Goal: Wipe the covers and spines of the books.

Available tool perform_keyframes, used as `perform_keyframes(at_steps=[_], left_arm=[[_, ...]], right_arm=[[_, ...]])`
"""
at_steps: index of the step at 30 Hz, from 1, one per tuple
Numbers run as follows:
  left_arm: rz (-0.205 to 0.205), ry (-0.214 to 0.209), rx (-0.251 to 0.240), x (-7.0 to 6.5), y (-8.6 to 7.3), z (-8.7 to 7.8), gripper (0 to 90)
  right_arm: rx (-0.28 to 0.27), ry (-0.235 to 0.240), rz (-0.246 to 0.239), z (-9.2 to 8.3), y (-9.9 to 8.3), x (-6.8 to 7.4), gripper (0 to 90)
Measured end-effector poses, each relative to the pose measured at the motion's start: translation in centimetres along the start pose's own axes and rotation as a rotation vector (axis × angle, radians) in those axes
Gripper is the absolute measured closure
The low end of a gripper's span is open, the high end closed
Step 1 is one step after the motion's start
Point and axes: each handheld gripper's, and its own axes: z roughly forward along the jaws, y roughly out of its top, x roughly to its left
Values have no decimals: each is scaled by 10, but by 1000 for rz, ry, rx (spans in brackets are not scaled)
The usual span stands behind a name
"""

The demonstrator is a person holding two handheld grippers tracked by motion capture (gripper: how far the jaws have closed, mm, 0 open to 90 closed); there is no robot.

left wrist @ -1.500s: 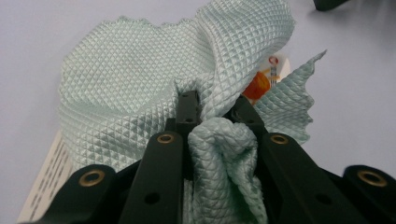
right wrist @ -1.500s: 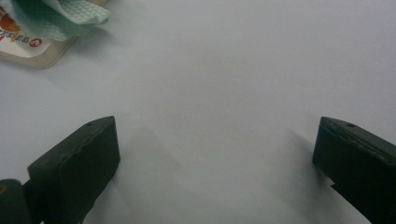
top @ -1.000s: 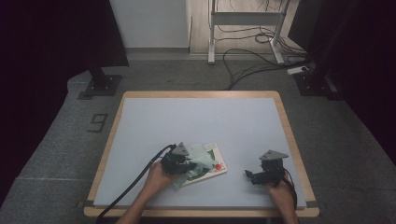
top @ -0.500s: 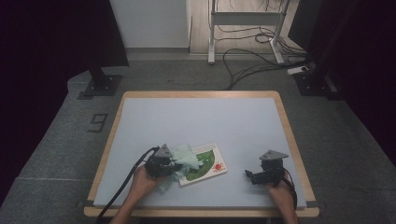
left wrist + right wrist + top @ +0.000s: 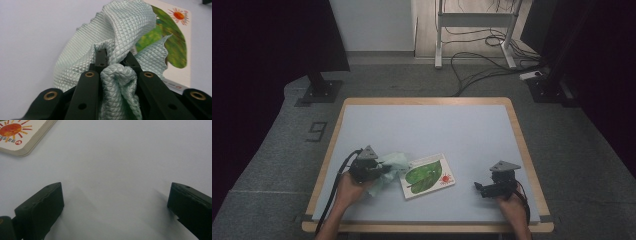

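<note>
From the high view, the left hand-held gripper [image 5: 379,170] sits at the near left of the worktop [image 5: 427,125], clamped on a pale green cloth [image 5: 394,164] that lies bunched just beside a book [image 5: 428,175] and seems to lap over its left edge. The right hand-held gripper [image 5: 479,187] rests well apart at the near right, holding nothing. I judge the work to be wiping the book's cover; most of the cover is bare now, and whether more strokes are left the pictures do not settle.

In the left gripper view, the cloth [image 5: 117,42] is a diamond-textured weave with pinked edges, gathered into a thick fold between the two jaws, which pinch it tight; the book [image 5: 175,47] shows a green leaf and an orange sun.

In the right gripper view, the jaws stand wide apart over bare worktop [image 5: 120,165], the book's corner [image 5: 20,135] at upper left.
</note>
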Motion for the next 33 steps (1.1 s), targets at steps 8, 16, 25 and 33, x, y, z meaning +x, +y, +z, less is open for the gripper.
perform_keyframes(at_steps=[8,16,25,33], left_arm=[[-64,57,-23,27,-4,-21,770],[-105,148,-15,52,-9,-38,768],[-150,217,14,72,-23,-36,765],[-194,231,53,84,-41,-20,756]], right_arm=[[0,0,0,0,0,0,0],[0,0,1,0,0,0,0],[0,0,0,0,0,0,0],[0,-1,0,0,0,0,0]])
